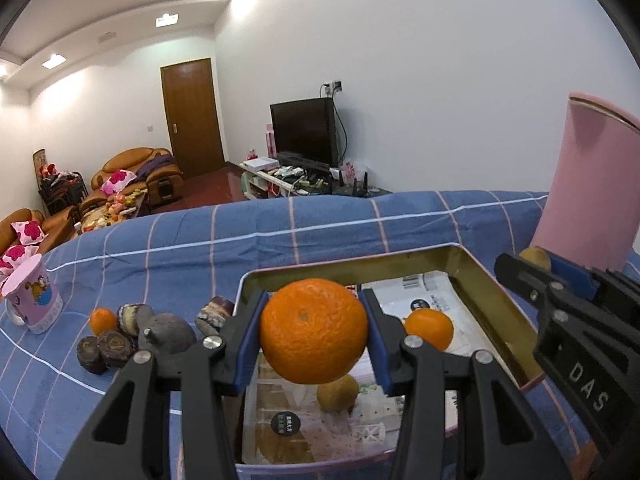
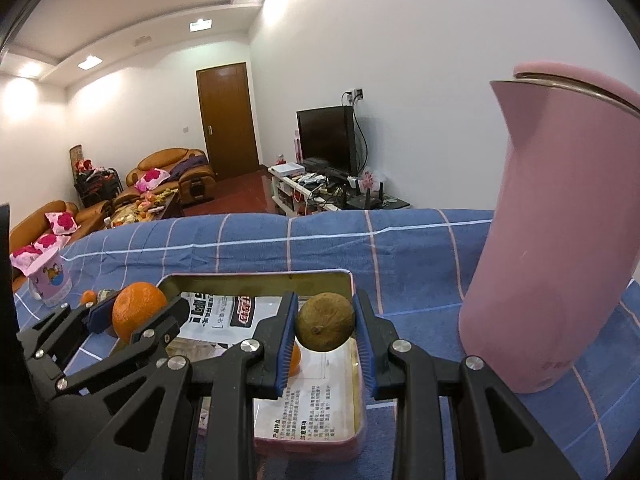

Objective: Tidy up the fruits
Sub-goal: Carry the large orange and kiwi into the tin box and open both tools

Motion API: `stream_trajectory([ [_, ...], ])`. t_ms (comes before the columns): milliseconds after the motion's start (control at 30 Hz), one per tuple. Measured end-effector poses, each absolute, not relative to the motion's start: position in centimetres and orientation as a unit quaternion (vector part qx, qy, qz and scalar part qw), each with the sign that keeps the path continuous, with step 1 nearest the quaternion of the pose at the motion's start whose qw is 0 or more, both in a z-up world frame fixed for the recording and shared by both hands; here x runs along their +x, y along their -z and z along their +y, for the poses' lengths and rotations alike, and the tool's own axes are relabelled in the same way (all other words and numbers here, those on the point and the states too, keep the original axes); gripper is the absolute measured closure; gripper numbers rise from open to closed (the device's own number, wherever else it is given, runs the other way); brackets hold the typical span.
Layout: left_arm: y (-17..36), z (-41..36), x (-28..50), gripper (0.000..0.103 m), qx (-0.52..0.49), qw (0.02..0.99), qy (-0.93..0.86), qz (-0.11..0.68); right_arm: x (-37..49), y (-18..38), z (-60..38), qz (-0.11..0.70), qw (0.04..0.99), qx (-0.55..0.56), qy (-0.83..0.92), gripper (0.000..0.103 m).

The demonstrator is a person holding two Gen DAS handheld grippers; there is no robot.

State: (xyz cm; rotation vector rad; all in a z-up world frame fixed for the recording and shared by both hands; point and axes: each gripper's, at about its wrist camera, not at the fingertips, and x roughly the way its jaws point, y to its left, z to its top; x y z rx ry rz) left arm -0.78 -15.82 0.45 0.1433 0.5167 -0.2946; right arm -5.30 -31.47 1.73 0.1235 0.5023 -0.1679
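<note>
Where the left wrist view looks down, left gripper [image 1: 314, 330]: jaws clamped on orange [image 1: 314, 330], above tin [image 1: 492, 296]; inside, small orange [image 1: 429, 328], brown fruit [image 1: 338, 392]; dark fruits [image 1: 120, 340] on blue cloth [image 1: 320, 232]. Right wrist view: right gripper [image 2: 325, 328], jaws clamped on brown fruit over tin; pink jug [image 2: 560, 240] beside.
</note>
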Motion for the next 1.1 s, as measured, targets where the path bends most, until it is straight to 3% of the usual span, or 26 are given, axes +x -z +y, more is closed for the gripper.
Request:
stream_trajectory([
  [567,0.0,-16.4,0.4,0.054,0.077,0.945,0.149,0.282,-4.2,-0.1,-30.1,0.295,0.952,0.059,0.052,0.073],
  [1100,0.3,-16.3,1.0,0.054,0.071,0.941,0.145,0.298,-3.6,1.0,-31.3,0.324,0.936,0.136,0.002,0.072],
])
